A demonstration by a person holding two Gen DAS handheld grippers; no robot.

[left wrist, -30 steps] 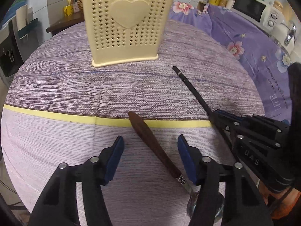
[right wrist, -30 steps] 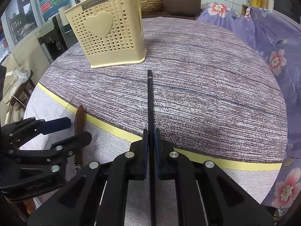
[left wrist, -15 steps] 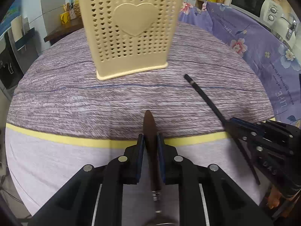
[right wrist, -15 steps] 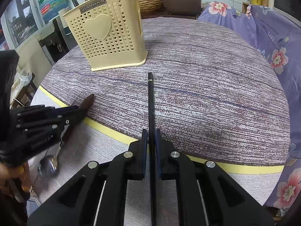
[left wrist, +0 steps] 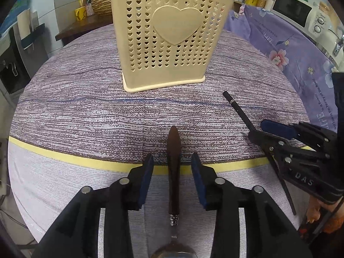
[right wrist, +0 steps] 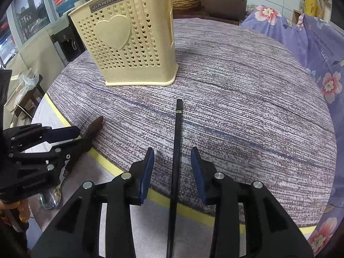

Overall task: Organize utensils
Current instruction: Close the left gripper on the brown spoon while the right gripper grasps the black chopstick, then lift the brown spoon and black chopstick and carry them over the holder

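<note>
A cream perforated utensil holder with a heart stands upright on the round table; it also shows in the right wrist view. A spoon with a dark wooden handle lies on the cloth between the fingers of my open left gripper, its bowl toward the camera. A black chopstick lies between the fingers of my open right gripper. The chopstick and the right gripper show at the right of the left wrist view. The left gripper and spoon handle show at the left of the right wrist view.
The table wears a striped purple-grey cloth with a yellow band near the front. A purple floral cloth covers furniture at the right. A microwave stands beyond it. Shelves and a water dispenser stand at the left.
Both grippers were shut on their utensils half a second ago and now stand open. The spoon and chopstick lie on the cloth, closer to the holder than before.
</note>
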